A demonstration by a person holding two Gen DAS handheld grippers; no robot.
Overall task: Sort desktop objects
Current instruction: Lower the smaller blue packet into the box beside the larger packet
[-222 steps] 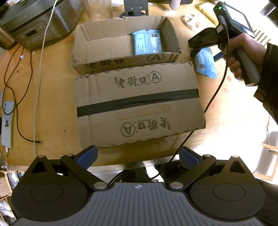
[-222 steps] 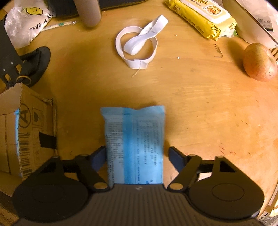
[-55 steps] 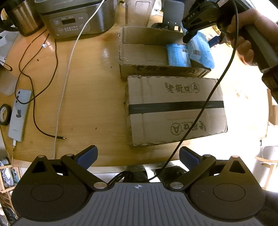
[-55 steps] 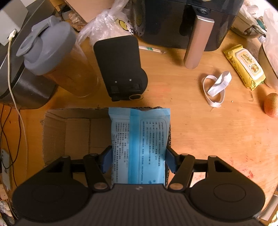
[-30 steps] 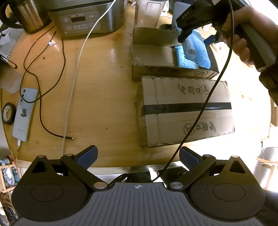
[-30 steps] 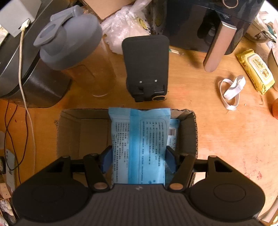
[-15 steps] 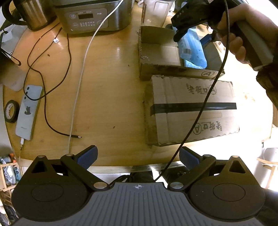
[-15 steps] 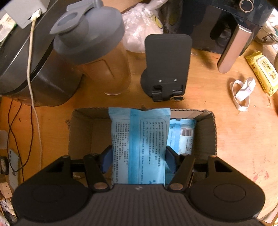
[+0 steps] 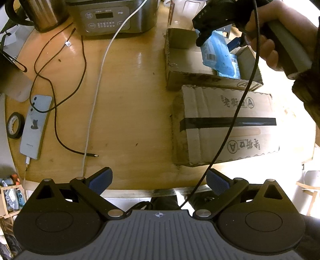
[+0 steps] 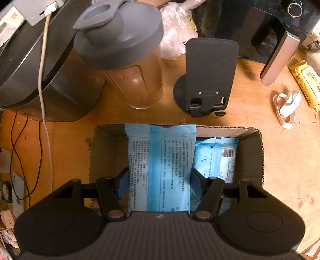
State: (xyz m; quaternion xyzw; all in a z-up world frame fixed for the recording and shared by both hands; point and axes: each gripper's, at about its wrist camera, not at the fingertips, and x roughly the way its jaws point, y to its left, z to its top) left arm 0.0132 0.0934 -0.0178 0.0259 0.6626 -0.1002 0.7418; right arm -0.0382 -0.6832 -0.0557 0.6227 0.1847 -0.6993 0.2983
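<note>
My right gripper (image 10: 159, 181) is shut on a light blue wipes packet (image 10: 160, 166), its pads pressing both long sides. It hangs over the open cardboard box (image 10: 104, 158), left of a second blue packet (image 10: 217, 158) lying inside. In the left wrist view the same held packet (image 9: 215, 49) shows above the box (image 9: 186, 78), with a hand (image 9: 268, 48) on the right gripper's handle. My left gripper (image 9: 159, 180) stands open with nothing between its fingers, high above the table's near edge.
A taped closed carton (image 9: 226, 124) lies in front of the open box. Behind it stand a grey-lidded jug (image 10: 128, 60), a black stand (image 10: 208, 80) and a cooker (image 9: 110, 18). Cables (image 9: 94, 90), a phone (image 9: 35, 126), tape roll (image 9: 14, 126), white strap (image 10: 288, 108).
The right gripper has carried the blue packet leftward over the open box, so the second packet shows more to its right. The left gripper's view has drifted slightly left.
</note>
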